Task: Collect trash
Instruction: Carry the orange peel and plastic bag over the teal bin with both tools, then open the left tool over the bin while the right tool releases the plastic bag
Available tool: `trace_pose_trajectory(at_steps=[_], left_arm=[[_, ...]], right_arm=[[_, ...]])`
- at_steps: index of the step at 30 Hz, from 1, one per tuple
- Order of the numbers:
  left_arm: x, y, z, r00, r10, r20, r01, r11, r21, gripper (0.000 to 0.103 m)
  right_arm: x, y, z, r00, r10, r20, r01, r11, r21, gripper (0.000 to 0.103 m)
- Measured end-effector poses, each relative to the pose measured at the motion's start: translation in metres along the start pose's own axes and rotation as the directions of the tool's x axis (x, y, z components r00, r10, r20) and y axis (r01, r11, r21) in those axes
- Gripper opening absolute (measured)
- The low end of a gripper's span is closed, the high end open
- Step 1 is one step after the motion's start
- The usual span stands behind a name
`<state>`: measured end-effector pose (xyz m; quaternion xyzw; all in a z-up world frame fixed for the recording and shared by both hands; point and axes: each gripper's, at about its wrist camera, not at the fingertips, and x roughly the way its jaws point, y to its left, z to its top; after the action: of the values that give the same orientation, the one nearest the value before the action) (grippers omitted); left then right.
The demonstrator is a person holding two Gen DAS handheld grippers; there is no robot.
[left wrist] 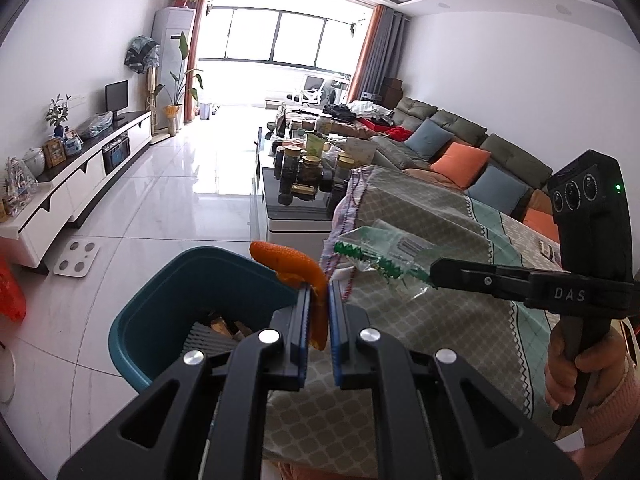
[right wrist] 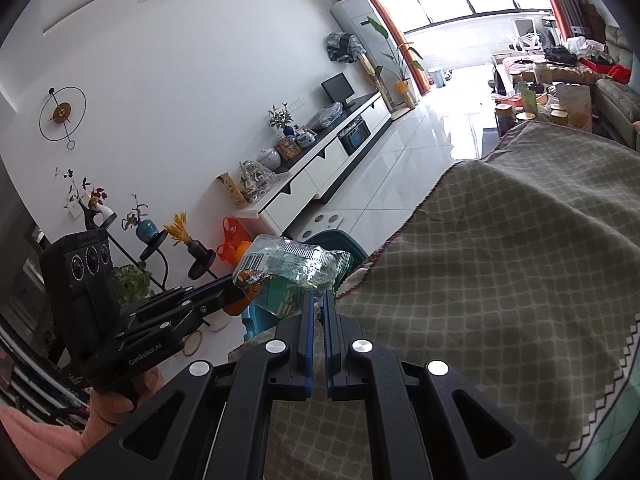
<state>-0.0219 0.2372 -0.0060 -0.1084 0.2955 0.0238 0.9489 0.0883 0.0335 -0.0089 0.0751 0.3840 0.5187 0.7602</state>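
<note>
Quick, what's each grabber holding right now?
Left gripper: shut on the orange peel.
Right gripper: shut on the clear plastic wrapper.

Ahead of me at twelve o'clock a wide window (left wrist: 280,36) floods the white tiled floor (left wrist: 172,184) with glare, orange curtains (left wrist: 198,28) at its sides. At ten o'clock a long white TV cabinet (left wrist: 80,176) runs along the white wall (left wrist: 72,32), carrying a small screen (left wrist: 116,96) and ornaments. At two o'clock sits a grey sofa (left wrist: 460,128) with blue and orange cushions. A glass coffee table (left wrist: 296,196) crowded with jars stands at one o'clock.
</note>
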Motion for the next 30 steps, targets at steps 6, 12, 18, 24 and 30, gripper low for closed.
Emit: trace_pose_trajectory(at_steps=[6, 12, 18, 24, 30], left_arm=[[-0.001, 0.012, 0.001, 1.0, 0.018, 0.002, -0.018, 1.0, -0.012, 0.01], [0.001, 0.025, 0.001, 0.999, 0.041, 0.003, -0.041, 0.999, -0.026, 0.01], [0.004, 0.038, 0.0, 0.998, 0.06, -0.004, -0.06, 0.997, -0.046, 0.01], [0.01, 0.05, -0.002, 0.997, 0.073, -0.022, -0.075, 0.995, -0.073, 0.01], [0.019, 0.055, -0.002, 0.995, 0.092, -0.041, -0.096, 0.992, -0.083, 0.01]], right_arm=[[0.014, 0.004, 0.005, 1.0, 0.006, -0.019, -0.006, 1.0, -0.014, 0.005], [0.026, 0.007, 0.008, 0.999, 0.008, -0.036, -0.009, 1.0, -0.026, 0.005], [0.037, 0.008, 0.011, 0.999, 0.004, -0.052, -0.006, 1.0, -0.03, 0.005], [0.051, 0.012, 0.012, 0.997, 0.001, -0.072, -0.003, 0.999, -0.035, 0.005], [0.062, 0.018, 0.014, 0.996, -0.001, -0.089, -0.003, 0.999, -0.042, 0.005]])
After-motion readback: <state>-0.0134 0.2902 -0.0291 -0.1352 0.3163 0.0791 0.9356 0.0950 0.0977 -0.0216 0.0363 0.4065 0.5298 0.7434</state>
